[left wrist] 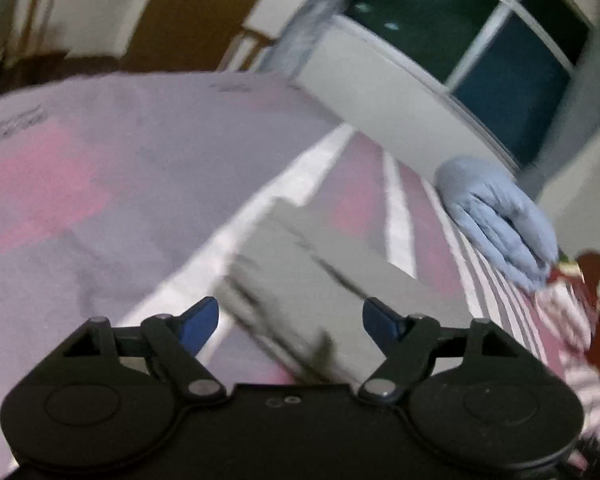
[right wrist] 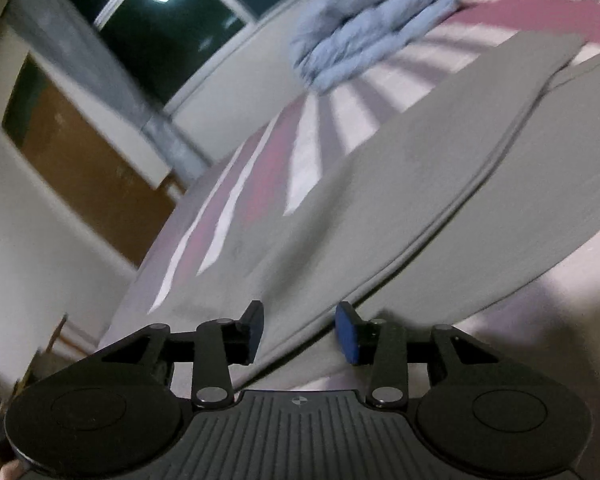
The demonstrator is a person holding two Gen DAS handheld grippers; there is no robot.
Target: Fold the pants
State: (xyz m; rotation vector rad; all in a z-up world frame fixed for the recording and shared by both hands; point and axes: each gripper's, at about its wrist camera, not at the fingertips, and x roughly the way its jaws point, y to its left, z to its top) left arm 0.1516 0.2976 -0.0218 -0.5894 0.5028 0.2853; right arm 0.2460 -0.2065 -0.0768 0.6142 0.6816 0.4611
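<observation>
Grey pants (left wrist: 300,252) lie on the bed, blurred in the left wrist view, with a dark-edged end close in front of my left gripper (left wrist: 292,320). Its blue pads stand wide apart and nothing is pressed between them. In the right wrist view the grey pants (right wrist: 420,200) stretch flat toward the upper right, one layer on another. My right gripper (right wrist: 302,330) hovers at their near edge with its jaws partly apart. The cloth shows in the gap, and the pads do not press on it.
The bed sheet (left wrist: 100,152) is lavender and pink with white stripes (right wrist: 312,152). A crumpled light-blue garment (left wrist: 496,216) (right wrist: 360,32) lies by the wall. A striped cloth (left wrist: 564,312) sits at the right. Beyond the bed are a dark window (left wrist: 480,28) and a brown door (right wrist: 88,168).
</observation>
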